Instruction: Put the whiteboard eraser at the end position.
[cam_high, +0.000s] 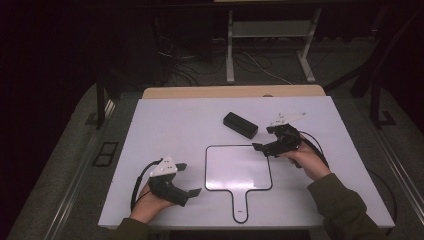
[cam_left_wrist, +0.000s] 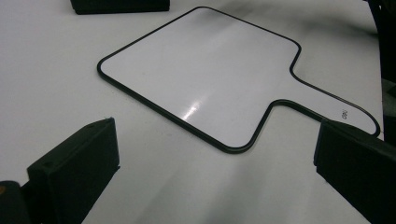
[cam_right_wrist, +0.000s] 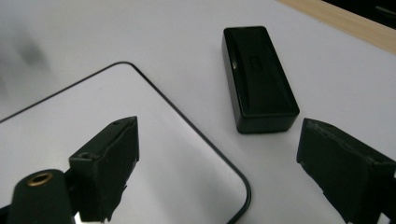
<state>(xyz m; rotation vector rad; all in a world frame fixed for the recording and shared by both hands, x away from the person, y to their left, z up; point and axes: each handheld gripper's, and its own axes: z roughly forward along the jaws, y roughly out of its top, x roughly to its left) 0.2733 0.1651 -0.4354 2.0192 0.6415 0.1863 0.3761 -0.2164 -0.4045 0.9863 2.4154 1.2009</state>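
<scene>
Right gripper lined up on the eraser; both sets of jaws apart and empty.

Nearest, the left gripper (cam_high: 187, 179) rests on the white table (cam_high: 165, 120) beside the handled whiteboard (cam_high: 239, 170), jaws spread with nothing between them, probably parked so that 1 hand works alone. The board lies flat at centre, handle toward the person. Farther off, the right gripper (cam_high: 260, 148) hovers at the board's far right corner, jaws parted, aimed at the black eraser (cam_high: 240, 125) lying just beyond, untouched.

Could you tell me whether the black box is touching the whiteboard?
Apart. The right gripper view shows bare table between the black box and the whiteboard edge.
</scene>
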